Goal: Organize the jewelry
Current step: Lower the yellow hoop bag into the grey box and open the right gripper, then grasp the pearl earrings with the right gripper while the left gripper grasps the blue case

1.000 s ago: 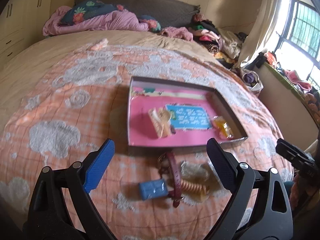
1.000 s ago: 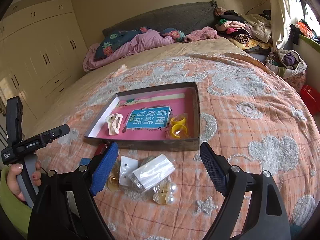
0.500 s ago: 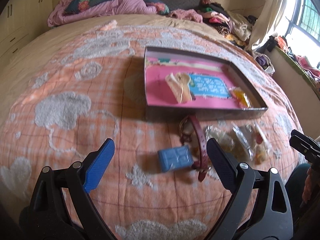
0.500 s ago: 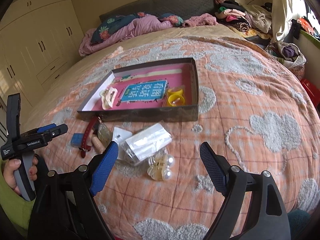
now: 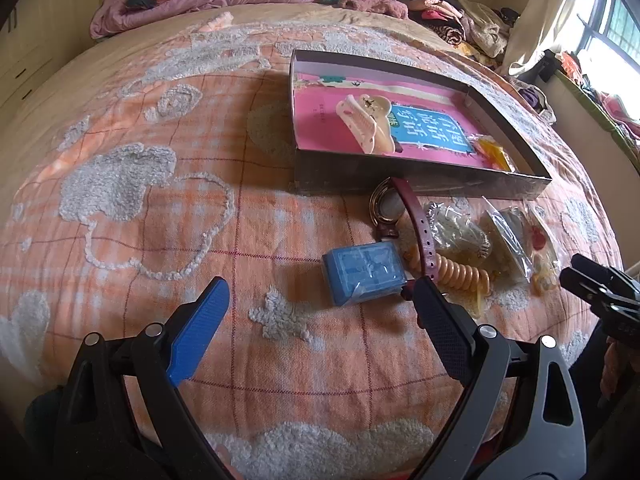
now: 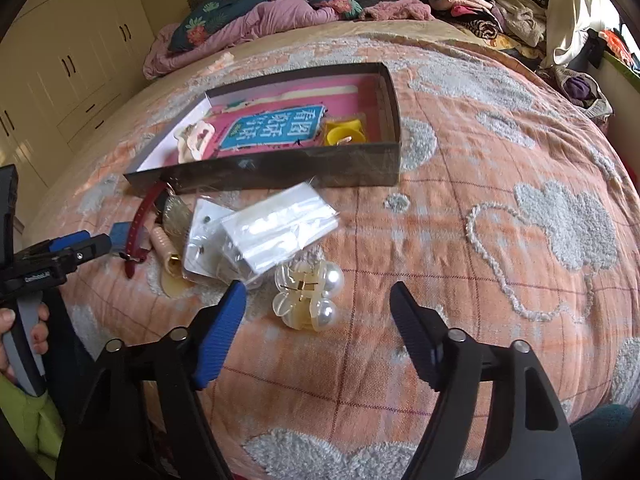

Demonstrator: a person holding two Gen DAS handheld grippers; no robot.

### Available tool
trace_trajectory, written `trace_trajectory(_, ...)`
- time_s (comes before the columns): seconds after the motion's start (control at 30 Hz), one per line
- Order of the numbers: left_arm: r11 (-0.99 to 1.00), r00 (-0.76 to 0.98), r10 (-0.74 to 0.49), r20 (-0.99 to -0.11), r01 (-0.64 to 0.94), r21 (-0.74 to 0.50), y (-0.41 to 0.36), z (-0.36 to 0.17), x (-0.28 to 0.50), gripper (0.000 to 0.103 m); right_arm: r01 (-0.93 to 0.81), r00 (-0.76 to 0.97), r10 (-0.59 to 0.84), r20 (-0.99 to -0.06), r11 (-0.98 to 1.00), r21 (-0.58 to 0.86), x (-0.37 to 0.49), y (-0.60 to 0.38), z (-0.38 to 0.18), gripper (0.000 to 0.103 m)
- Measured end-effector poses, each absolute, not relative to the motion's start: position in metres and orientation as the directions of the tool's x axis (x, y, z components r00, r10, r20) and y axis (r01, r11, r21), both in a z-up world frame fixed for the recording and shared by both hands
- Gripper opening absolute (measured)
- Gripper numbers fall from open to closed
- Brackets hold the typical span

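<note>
Left wrist view shows the blue box (image 5: 363, 274) plainly — it lies on the bed (image 5: 160, 208) just ahead of the left claw (image 5: 320, 312), closer to that claw's right finger. In the right wrist view only a corner of it shows beside the red watch strap (image 6: 141, 220). Right wrist view, in turn, shows the pearl hair clip (image 6: 310, 294) clearly, lying on the blanket between and just beyond the fingers of the right claw (image 6: 318, 300); from the left side it is only a blurred yellow shape behind the bags.

Both claws are released, jaws wide apart, holding nothing.

The watch (image 5: 386, 208) lies against the near wall of the tray (image 5: 420, 184), its strap running toward the blue box. Beside it sit a tan spiral hair tie (image 5: 460, 272) and a heap of clear plastic bags (image 6: 276, 226) — what the bags hold is hard to make out. Inside the tray, on a pink book (image 6: 276, 128), rest a cream hair clip (image 5: 366, 124) and a yellow ring-shaped piece (image 6: 345, 133); the near wall cuts off part of each in the right view.

The left claw's handle and the hand (image 6: 20, 332) gripping it show at the left edge of the right view, cut off by the frame.
</note>
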State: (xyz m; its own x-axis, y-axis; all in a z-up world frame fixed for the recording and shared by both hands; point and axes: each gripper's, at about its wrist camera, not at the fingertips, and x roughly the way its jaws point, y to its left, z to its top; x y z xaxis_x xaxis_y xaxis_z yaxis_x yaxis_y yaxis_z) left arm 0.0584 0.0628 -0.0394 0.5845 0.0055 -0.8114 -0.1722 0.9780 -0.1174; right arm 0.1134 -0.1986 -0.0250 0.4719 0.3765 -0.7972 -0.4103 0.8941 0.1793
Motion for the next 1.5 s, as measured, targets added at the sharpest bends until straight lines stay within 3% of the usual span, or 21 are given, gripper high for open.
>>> trace_trajectory(0.27,0.981,0.571,-0.017,-0.821,-0.147,-0.122,0.056,-0.047,0.063,0.086,-0.416,0.455,0.353,-0.818,0.896,0.156,0.12,-0.192,-0.043,0.049)
trace_trajectory(0.33,0.982,0.571,-0.023,-0.821,-0.143,-0.127,0.055,-0.049,0.065,0.086,-0.424,0.452,0.366,-0.813,0.89,0.165,0.121,-0.191,-0.044,0.037)
trace_trajectory(0.37,0.982,0.57,-0.023,-0.821,-0.143,-0.127,0.054,-0.05,0.067,0.085,-0.424,0.451,0.373,-0.811,0.889,0.174,0.121,-0.192,-0.044,0.036)
trace_trajectory(0.53,0.982,0.564,-0.025,-0.826,-0.141,-0.125,0.051,-0.056,0.077,0.075,-0.407,0.469,0.369,-0.802,0.897,0.175,0.122,-0.196,-0.041,0.033)
trace_trajectory(0.63,0.984,0.559,-0.021,-0.829,-0.137,-0.118,0.049,-0.06,0.083,0.061,-0.385,0.485,0.362,-0.796,0.906,0.178,0.123,-0.202,-0.037,0.033)
trace_trajectory(0.7,0.985,0.559,-0.032,-0.829,-0.124,-0.122,0.048,-0.061,0.085,0.043,-0.37,0.497,0.359,-0.79,0.911,0.181,0.124,-0.207,-0.034,0.033)
trace_trajectory(1.5,0.964,0.691,-0.041,-0.721,-0.162,-0.21,0.076,-0.003,0.069,0.042,-0.351,0.587,0.377,-0.716,0.916,0.195,0.123,-0.221,-0.001,0.032)
